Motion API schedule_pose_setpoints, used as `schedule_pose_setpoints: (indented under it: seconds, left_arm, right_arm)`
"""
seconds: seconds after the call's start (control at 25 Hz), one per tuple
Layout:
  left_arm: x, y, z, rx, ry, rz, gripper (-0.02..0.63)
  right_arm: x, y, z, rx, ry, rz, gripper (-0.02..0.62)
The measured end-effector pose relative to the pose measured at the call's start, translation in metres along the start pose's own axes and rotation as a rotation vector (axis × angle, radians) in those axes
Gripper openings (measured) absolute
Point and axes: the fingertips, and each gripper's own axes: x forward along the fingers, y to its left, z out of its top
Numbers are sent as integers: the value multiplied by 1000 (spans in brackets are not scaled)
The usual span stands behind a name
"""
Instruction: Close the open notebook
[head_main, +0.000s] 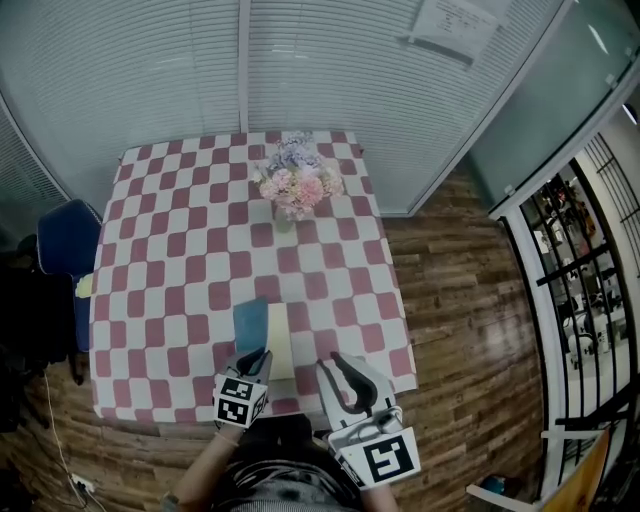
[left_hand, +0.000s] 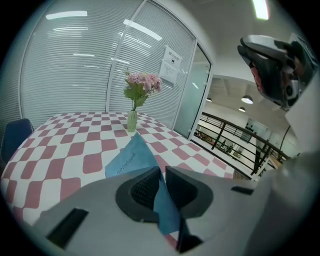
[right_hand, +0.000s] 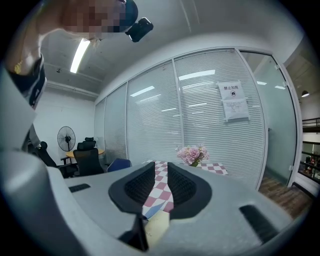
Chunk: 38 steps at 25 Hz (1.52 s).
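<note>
Two hand-held grippers sit at the near edge of the surface (head_main: 170, 250).

The left hand-held gripper (head_main: 255, 358) has its jaws pinched on the near edge of the blue cover (left_hand: 127, 159) of the notebook (head_main: 262, 325). The cover passes between the pads and rises tilted ahead of them, printed face turned left.

The right hand-held gripper (head_main: 332, 365) has its jaws slightly parted with nothing between them. Through the gap show the checked cloth and, just below and ahead, the cream page (right_hand: 157, 225).

The notebook lies directly ahead of the left gripper, and ahead and to the left of the right one. A vase of flowers (head_main: 295, 185) stands well beyond both.

Judgement: the step in hand is swinging the cover over onto the page, and it looks partly done.

To do it well:
- Carry the pinched edge in an arc about the spine, toward the right gripper.
- Do not drag it toward the body. The book sits near the surface's edge and could slide off.
- Keep the pinch firm but shallow, since a thin cover may crease or slip.
- Let go only once the cover leans well past upright, low over the page.
- Hold the right gripper clear of the cover's path, or use it to steady the page side.
</note>
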Motion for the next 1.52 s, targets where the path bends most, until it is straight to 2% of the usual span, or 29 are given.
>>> schedule_pose_setpoints:
  seconds: [0.76, 1.2, 1.52]
  left_arm:
    - [45, -21, -22, 29, 95, -66, 40]
    - [62, -26, -34, 48, 141, -67, 43]
    - [77, -28, -45, 27, 179, -64, 50]
  right_arm:
    - [-9, -19, -11, 24, 32, -74, 80]
    - [-17, -31, -15, 27, 36, -110, 80]
    - [-27, -41, -17, 32, 43, -151, 80]
